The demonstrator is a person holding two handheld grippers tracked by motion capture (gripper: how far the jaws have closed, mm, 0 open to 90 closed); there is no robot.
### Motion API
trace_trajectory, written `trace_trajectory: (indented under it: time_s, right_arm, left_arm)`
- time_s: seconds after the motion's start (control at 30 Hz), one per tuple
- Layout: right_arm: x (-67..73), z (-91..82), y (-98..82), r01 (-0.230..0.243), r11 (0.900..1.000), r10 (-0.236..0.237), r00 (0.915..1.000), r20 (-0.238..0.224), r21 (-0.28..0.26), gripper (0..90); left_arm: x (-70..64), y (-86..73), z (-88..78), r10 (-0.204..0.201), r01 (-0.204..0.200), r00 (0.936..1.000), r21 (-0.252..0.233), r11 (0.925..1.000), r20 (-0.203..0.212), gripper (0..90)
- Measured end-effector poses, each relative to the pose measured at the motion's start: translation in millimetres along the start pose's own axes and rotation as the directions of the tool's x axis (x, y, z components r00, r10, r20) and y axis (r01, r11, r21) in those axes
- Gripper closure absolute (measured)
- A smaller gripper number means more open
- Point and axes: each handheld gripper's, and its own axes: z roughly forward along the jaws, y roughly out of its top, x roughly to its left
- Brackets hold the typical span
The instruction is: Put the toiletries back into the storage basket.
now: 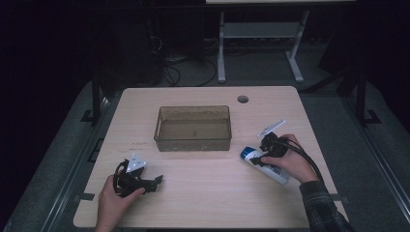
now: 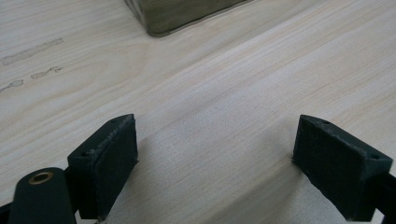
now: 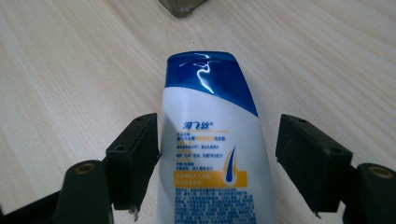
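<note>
Just beside the clear bin (image 1: 193, 128), my right fingers (image 3: 219, 154) straddled the shampoo bottle (image 3: 212, 140), spread wide; my left fingers (image 2: 215, 158) gaped empty.

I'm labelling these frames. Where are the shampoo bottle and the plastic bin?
shampoo bottle (image 3: 210, 140): right gripper view, on its white label side.
plastic bin (image 1: 193, 143): high view, on its near wall.

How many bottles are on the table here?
1: a white shampoo bottle with a blue cap lies at the table's right, between the right tool's open jaws.
</note>
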Motion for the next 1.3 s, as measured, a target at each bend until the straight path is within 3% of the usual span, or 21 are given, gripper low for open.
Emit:
trace_trajectory:
  time_s: [0.67, 1.17, 1.3]
  right_arm:
    - [0.3, 20.8, 1.9, 0.001, 0.997, -0.001, 1.0000, -0.006, 0.075, 29.4]
    - [-2.8, 15.8, -1.8, -0.035, 0.998, 0.036, 0.9992, -0.018, 0.061, 32.9]
    - [-2.0, 10.7, -3.2, -0.047, 0.998, 0.047, 0.9985, -0.027, 0.036, 33.0]
  left_arm:
    - [0.0, 0.0, 0.0, 0.000, 0.000, 1.0000, 0.000, 1.0000, 0.000, 12.6]
    - [0.0, 0.0, 0.0, 0.000, 0.000, 1.0000, 0.000, 1.0000, 0.000, 12.6]
    - [0.0, 0.0, 0.0, 0.000, 0.000, 1.0000, 0.000, 1.0000, 0.000, 12.6]
